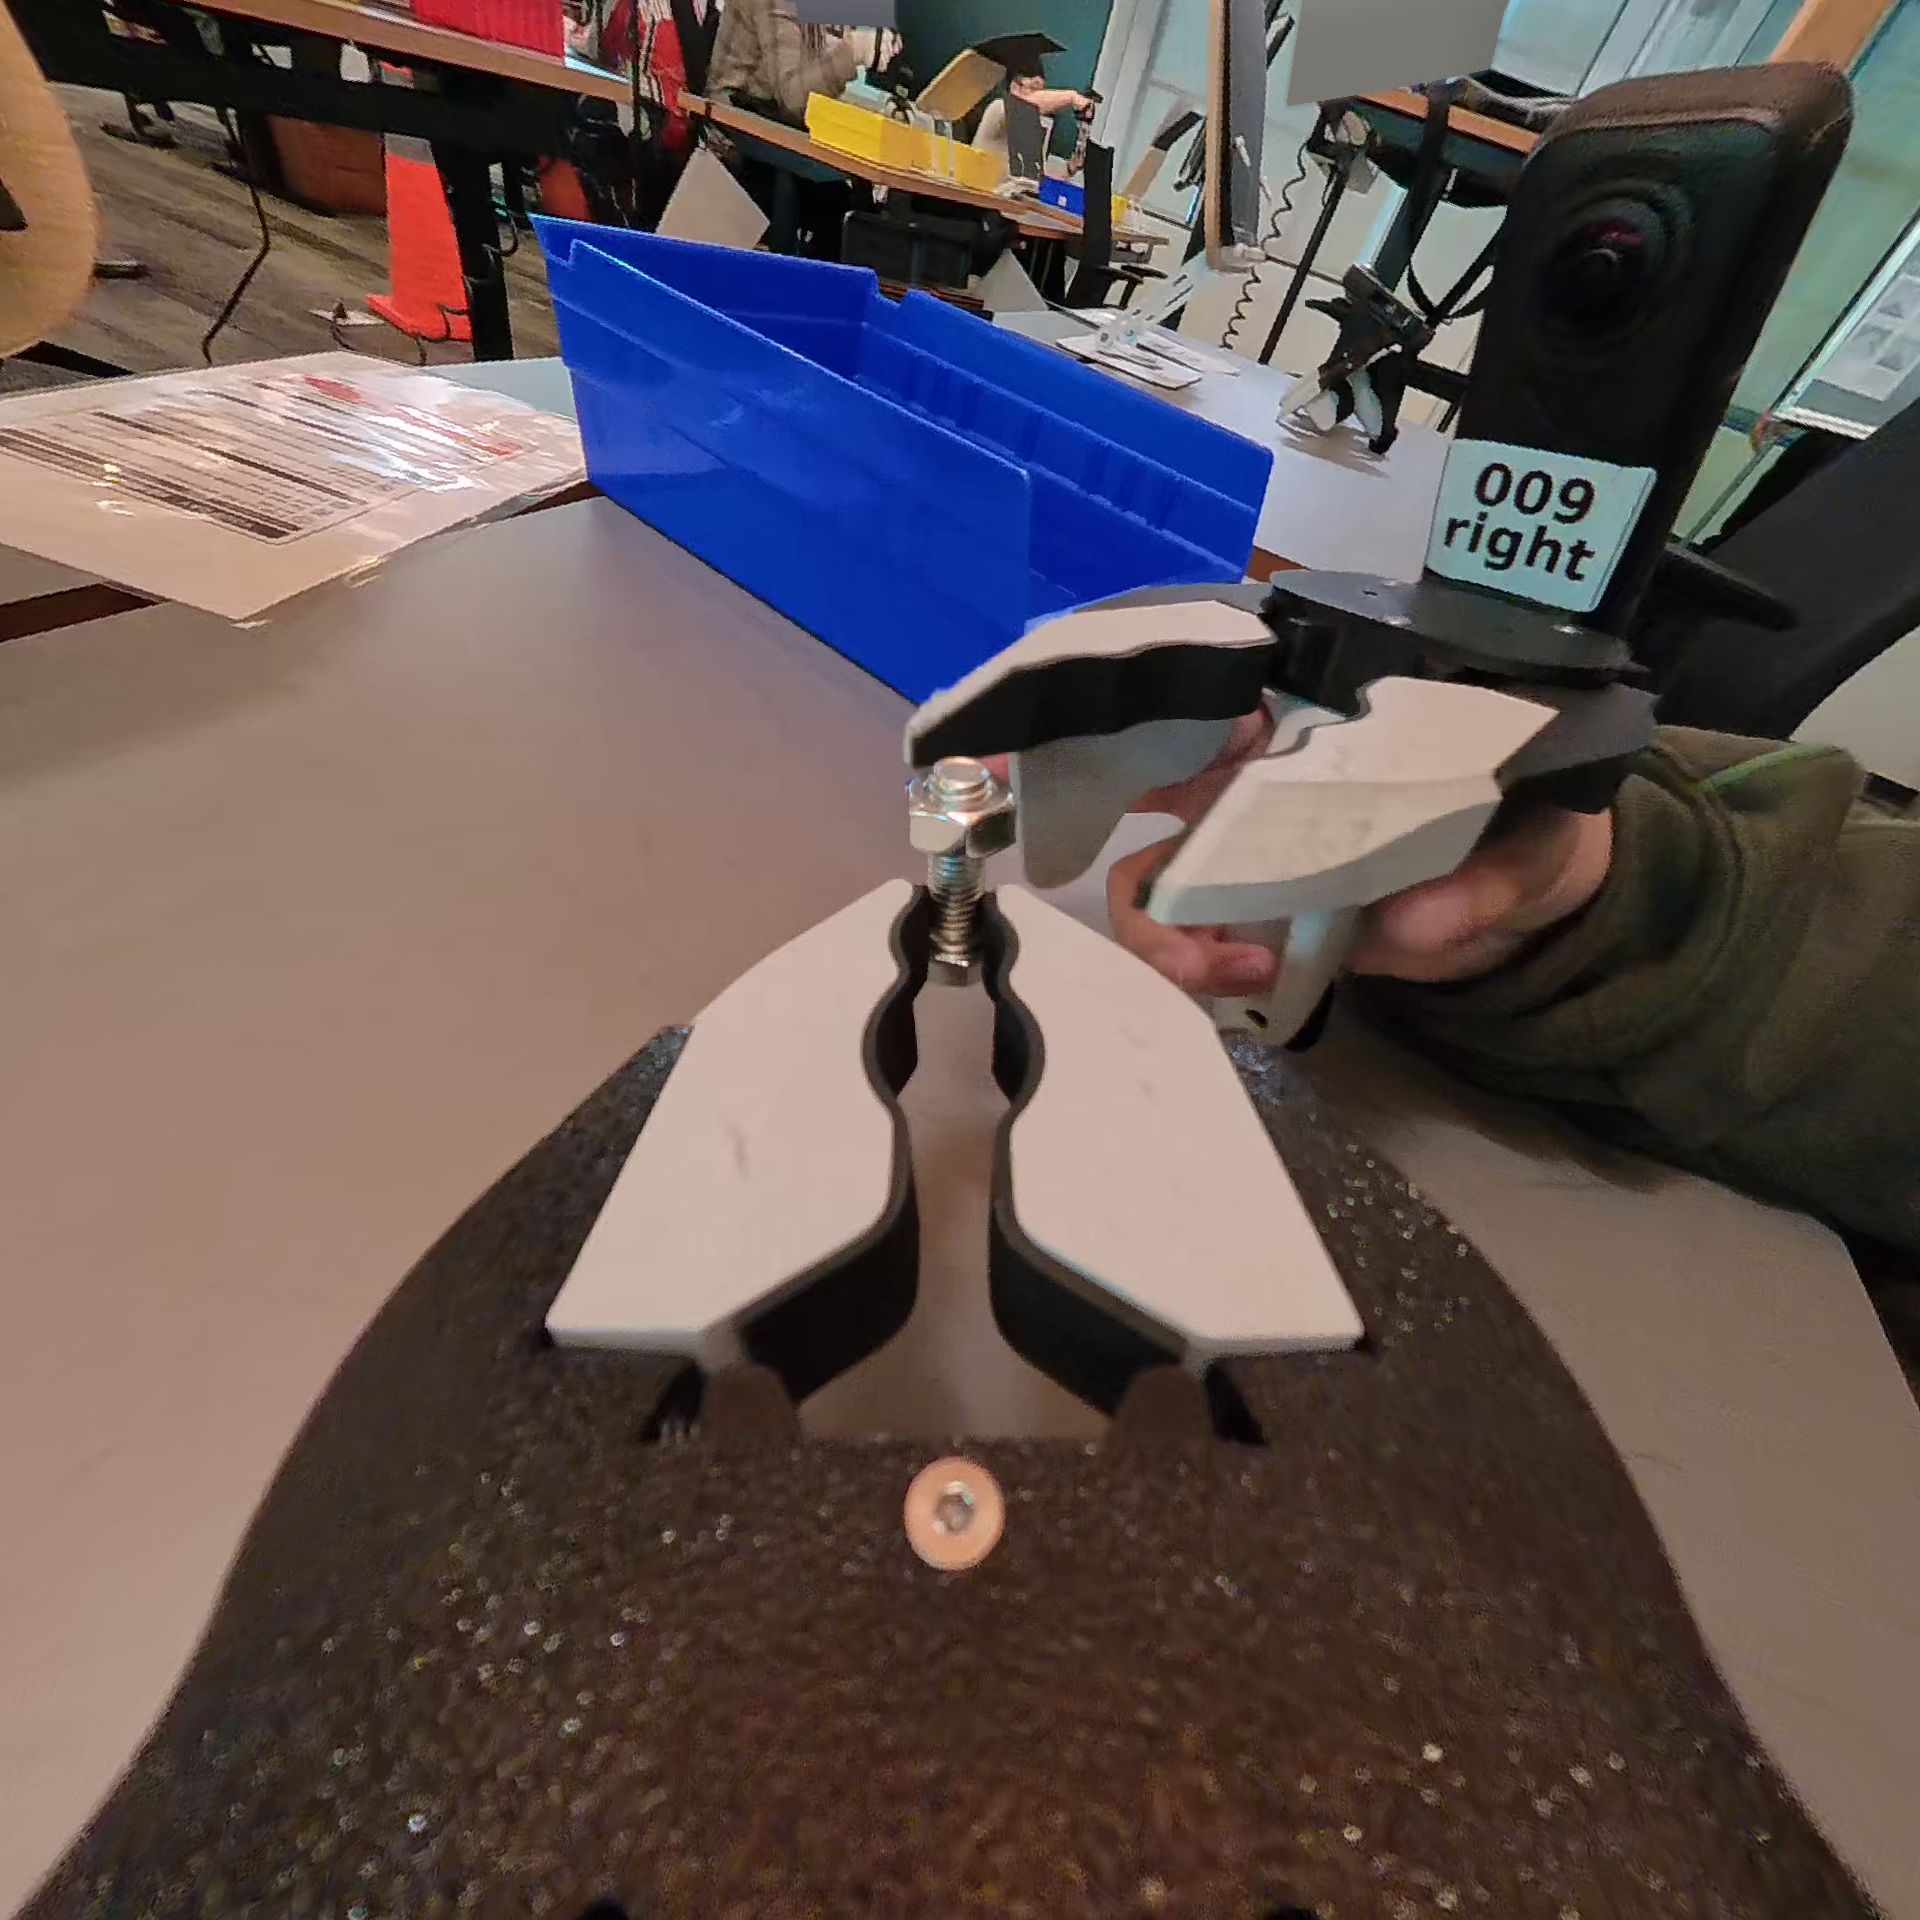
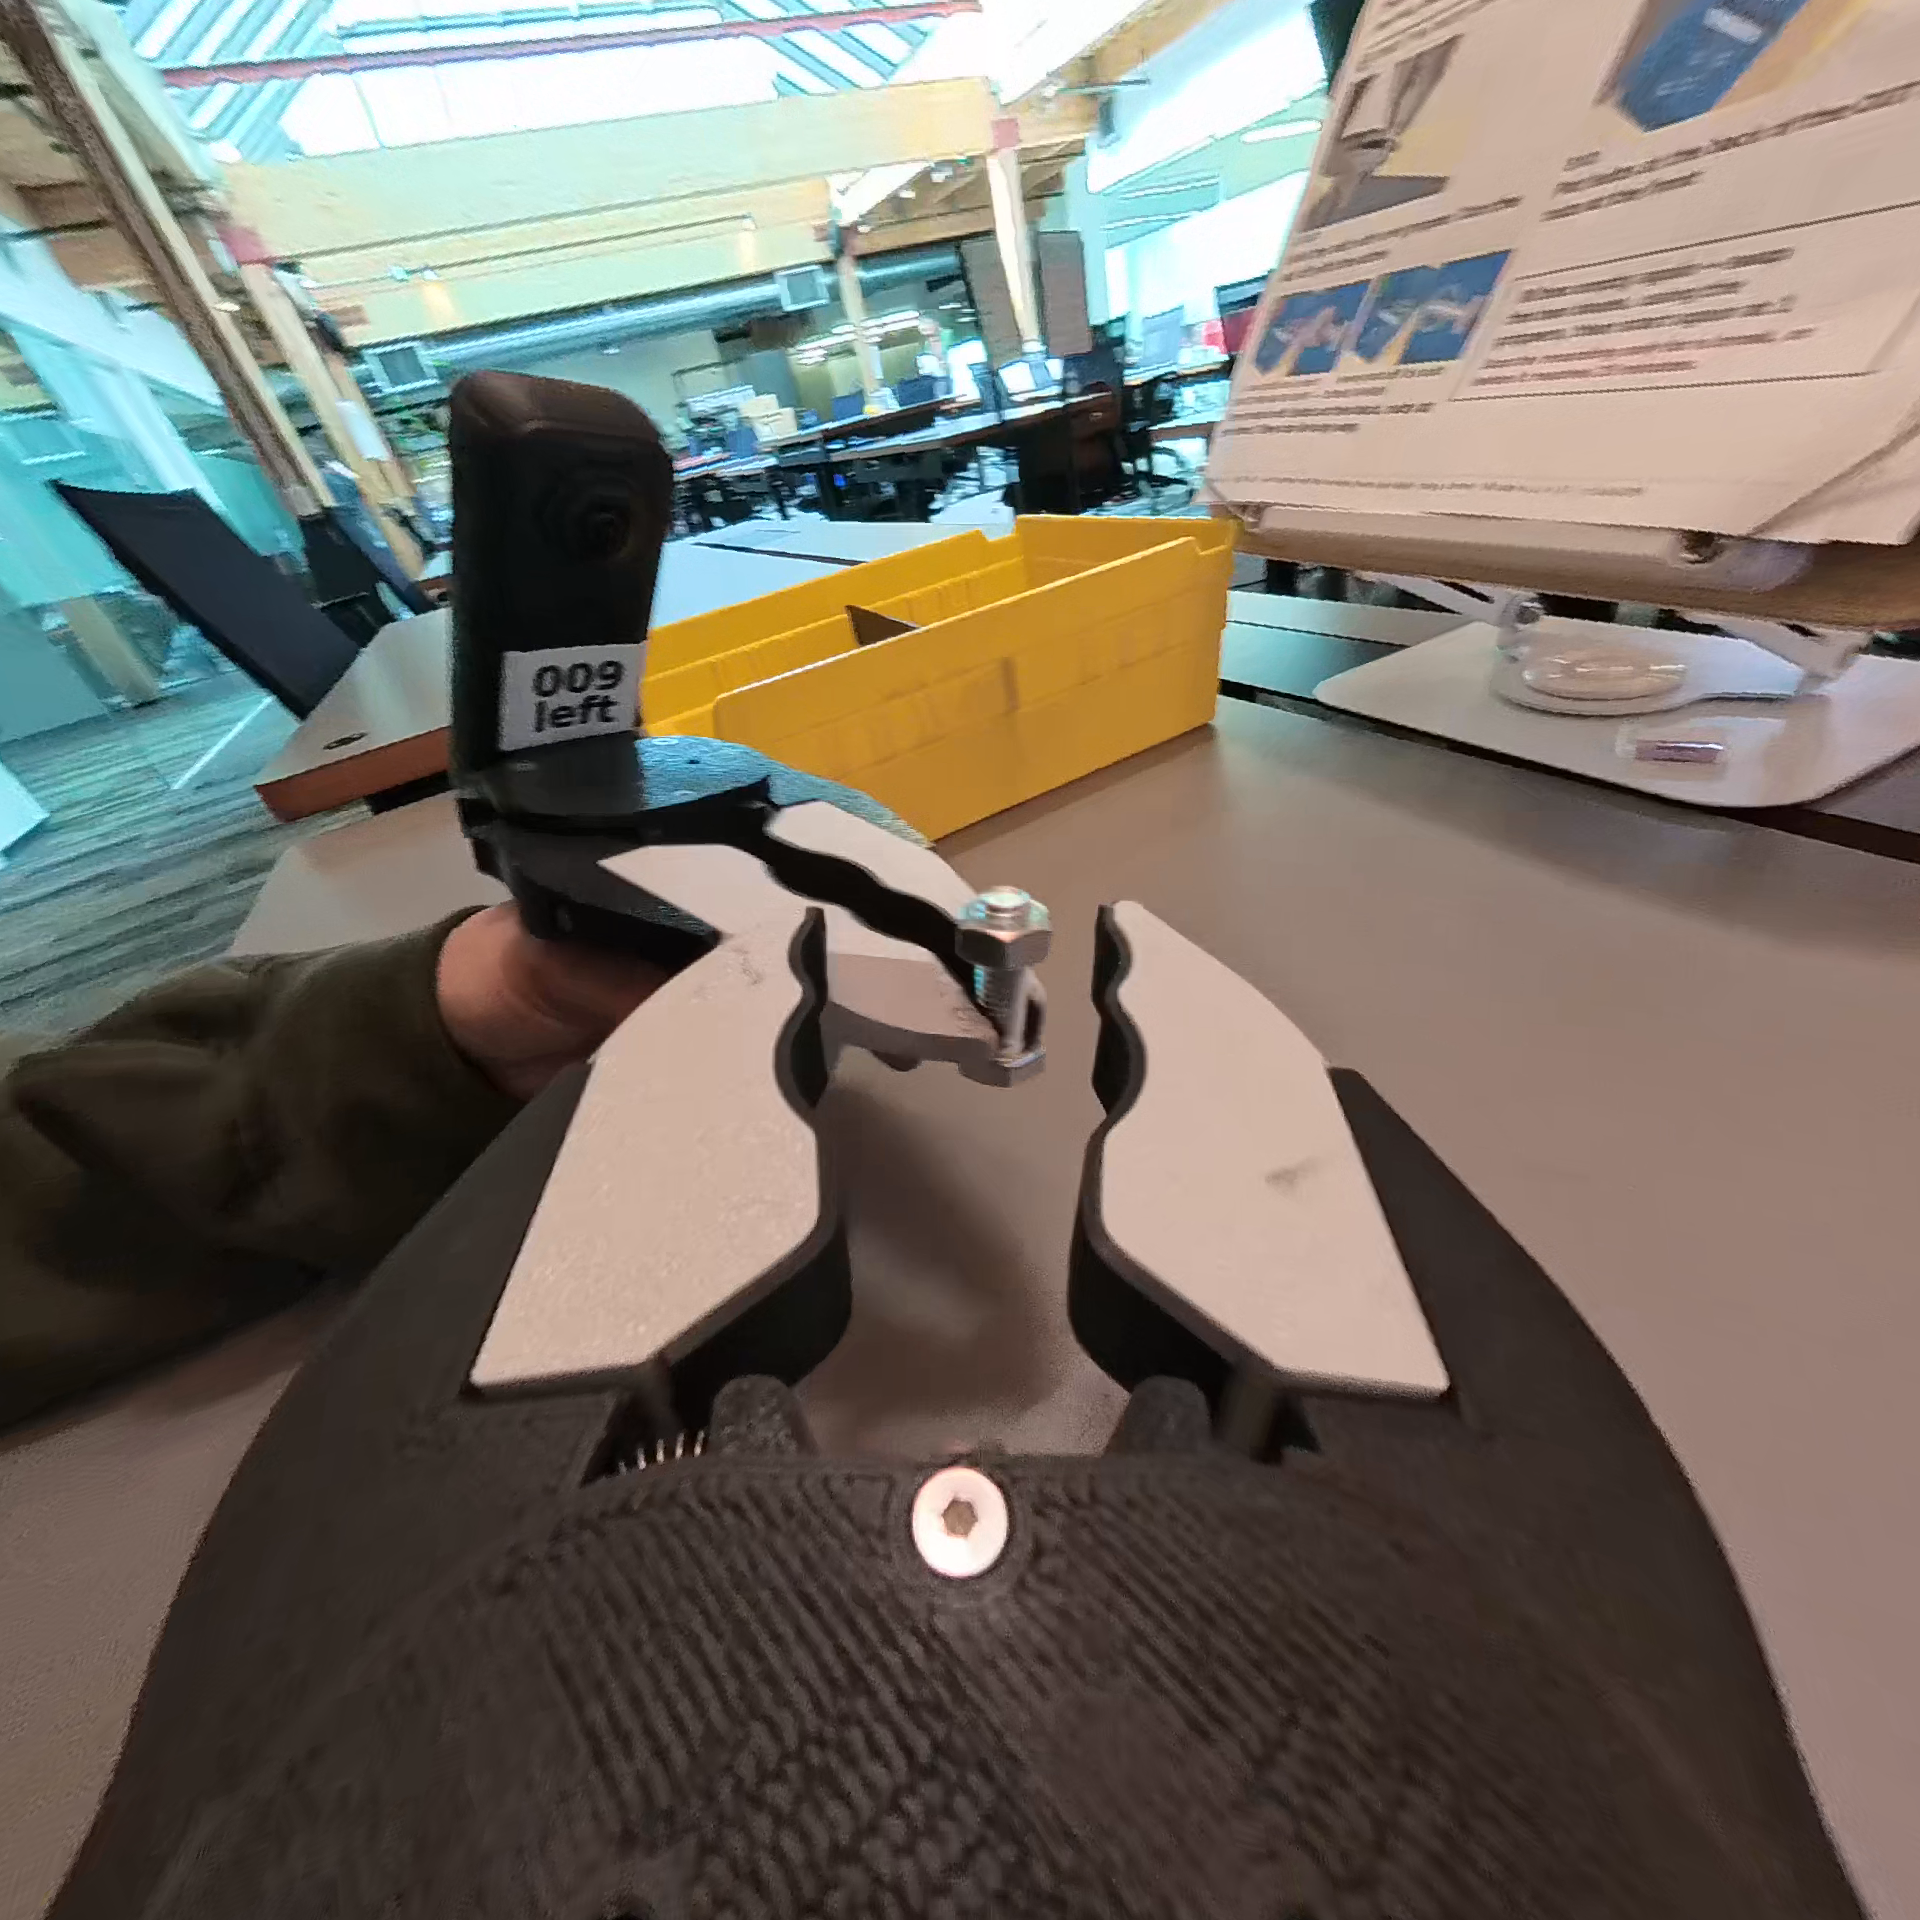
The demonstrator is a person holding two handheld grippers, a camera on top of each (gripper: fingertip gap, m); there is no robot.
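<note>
A steel bolt [image 1: 953, 920] stands upright, gripped on its lower thread by my left gripper [image 1: 954, 902], which is shut on it just above the grey table [image 1: 416, 883]. A hex nut [image 1: 961, 819] sits near the bolt's top end. My right gripper [image 1: 1039, 821] comes in from the right, open, with its fingertips beside the nut. In the right wrist view the right gripper [image 2: 961, 925] is open, and the nut [image 2: 1003, 932] and the bolt [image 2: 1006, 1003] lie between its fingertips without touching them. The left gripper [image 2: 1013, 1023] holds the bolt from the left.
A blue bin [image 1: 831, 447] stands behind the bolt, with a laminated sheet [image 1: 260, 457] to its left. A yellow bin [image 2: 987, 665] stands on the table beyond the grippers. A document stand with printed pages [image 2: 1558, 260] rises at the right on a white base [image 2: 1714, 727]. My two grippers' fingertips are within a few centimetres of each other.
</note>
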